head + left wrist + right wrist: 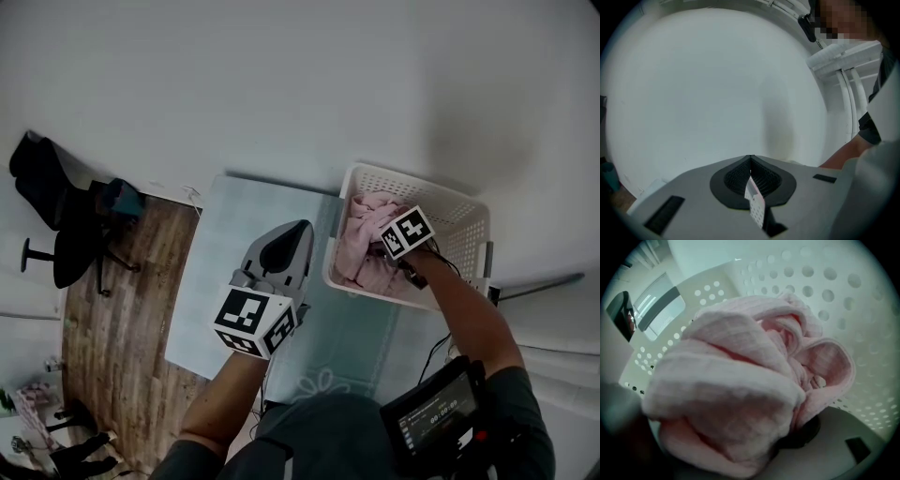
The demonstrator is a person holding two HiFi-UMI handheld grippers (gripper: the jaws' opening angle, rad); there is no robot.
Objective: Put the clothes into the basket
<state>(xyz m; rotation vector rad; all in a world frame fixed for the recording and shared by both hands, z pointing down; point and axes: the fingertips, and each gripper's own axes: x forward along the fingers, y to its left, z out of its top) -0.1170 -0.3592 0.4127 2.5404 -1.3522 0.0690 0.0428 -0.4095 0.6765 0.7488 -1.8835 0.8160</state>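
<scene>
The right gripper (389, 246) is reached down inside the white perforated basket (422, 187), and the pink garment (740, 380) is bunched so thickly over its jaws that they barely show. From the way the cloth piles back against them, I'd say they are clamped on a fold of it. The garment is already within the basket walls, heaped toward the near left corner, so the arm seems to be down there to set it in place rather than drop it from above. The left gripper (295, 232) hangs over the pale blue table cover (234, 216), well apart from the basket, its jaws pressed together with no clothing in them. It looks simply parked out of the way, since I see no other garment on the table to fetch.
</scene>
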